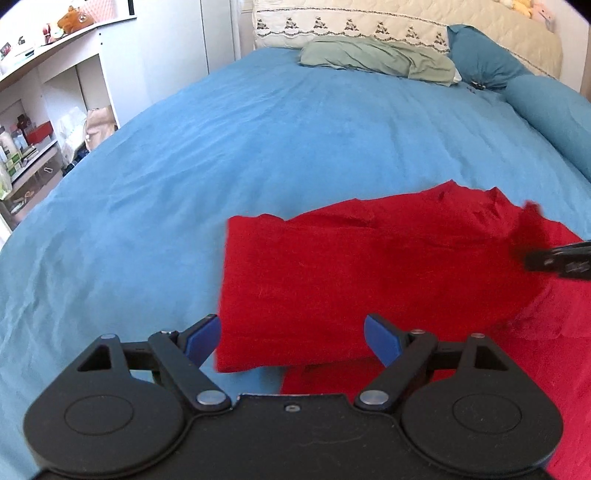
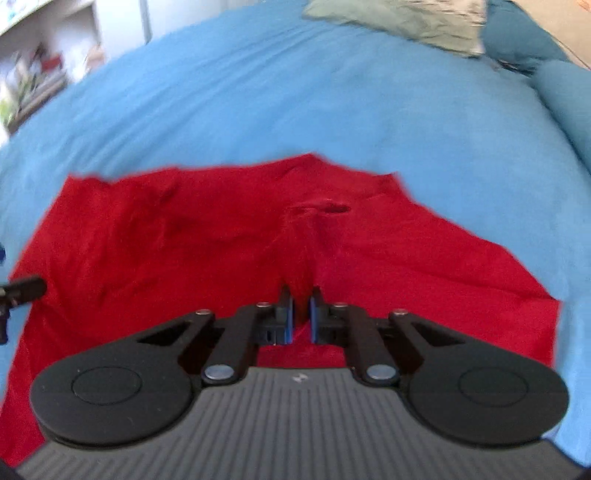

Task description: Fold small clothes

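A red garment lies partly folded on the blue bedspread. My left gripper is open and empty, just above the garment's near left edge. My right gripper is shut on a pinched ridge of the red garment and lifts a fold of it. The right gripper also shows at the right edge of the left wrist view, with red cloth hanging from it. Part of the left gripper shows at the left edge of the right wrist view.
A grey-green pillow and teal pillows lie at the head of the bed below a cream headboard cover. A white shelf unit with clutter stands left of the bed. The bedspread stretches beyond the garment.
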Tool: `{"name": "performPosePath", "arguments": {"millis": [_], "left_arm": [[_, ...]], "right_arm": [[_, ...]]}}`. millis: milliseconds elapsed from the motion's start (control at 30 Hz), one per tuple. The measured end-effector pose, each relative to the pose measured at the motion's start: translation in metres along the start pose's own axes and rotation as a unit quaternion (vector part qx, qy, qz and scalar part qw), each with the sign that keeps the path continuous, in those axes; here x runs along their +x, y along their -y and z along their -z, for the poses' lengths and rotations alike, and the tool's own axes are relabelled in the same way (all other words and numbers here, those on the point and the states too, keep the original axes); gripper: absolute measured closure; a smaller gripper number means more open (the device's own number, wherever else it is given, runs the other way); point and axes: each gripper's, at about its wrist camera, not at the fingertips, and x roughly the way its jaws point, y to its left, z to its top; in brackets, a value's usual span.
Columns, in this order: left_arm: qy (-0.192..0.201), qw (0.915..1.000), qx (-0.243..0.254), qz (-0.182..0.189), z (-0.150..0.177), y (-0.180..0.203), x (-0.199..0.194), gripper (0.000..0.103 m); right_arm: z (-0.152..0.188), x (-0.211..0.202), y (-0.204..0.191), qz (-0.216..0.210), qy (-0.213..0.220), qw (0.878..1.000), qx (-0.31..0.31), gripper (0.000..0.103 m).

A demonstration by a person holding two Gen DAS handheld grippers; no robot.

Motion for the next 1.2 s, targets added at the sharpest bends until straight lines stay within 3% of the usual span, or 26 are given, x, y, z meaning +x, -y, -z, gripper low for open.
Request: {"name": "performPosePath", "arguments": {"millis": [167, 233, 333, 433, 567, 700, 767, 1000, 1067, 1200], "left_arm": [[-0.006, 0.9999, 0.002, 0.009, 0.001, 0.007, 0.002, 0.015], [-0.011, 0.9998, 0.010, 0.010, 0.004, 0.010, 0.005, 0.015], [-0.017, 0.9997, 0.016, 0.011, 0.010, 0.013, 0.007, 0.015], [-0.024, 0.9995, 0.017, 0.010, 0.014, 0.014, 0.007, 0.015], [-0.031, 0.9994, 0.014, 0.010, 0.016, 0.016, 0.006, 0.015], [-0.032, 0.9994, 0.011, 0.012, 0.015, 0.018, 0.004, 0.015], [-0.031, 0.9994, 0.011, 0.012, 0.014, 0.020, 0.005, 0.015], [-0.030, 0.9995, 0.005, 0.013, 0.012, 0.016, 0.008, 0.015], [-0.032, 0.9994, 0.003, 0.012, 0.013, 0.015, 0.008, 0.015], [-0.041, 0.9991, 0.005, 0.013, 0.019, 0.014, 0.010, 0.015]], "right_arm": [[0.027, -0.001, 0.056, -0.008, -0.014, 0.995, 0.098, 0.071], [0.041, -0.002, 0.073, -0.021, -0.016, 0.990, 0.142, 0.046], [0.053, -0.008, 0.085, -0.019, -0.013, 0.985, 0.168, 0.027], [0.060, -0.012, 0.086, -0.034, -0.019, 0.981, 0.192, 0.015], [0.062, -0.015, 0.082, -0.044, -0.026, 0.972, 0.227, 0.014], [0.043, -0.002, 0.051, 0.021, -0.029, 0.981, 0.190, 0.014], [0.037, 0.009, 0.036, 0.072, -0.053, 0.983, 0.157, 0.017], [0.058, -0.010, 0.039, 0.117, -0.050, 0.983, 0.133, 0.020], [0.063, -0.017, 0.051, 0.105, -0.042, 0.982, 0.153, 0.020], [0.069, -0.020, 0.072, 0.036, -0.027, 0.975, 0.216, 0.025]]}}
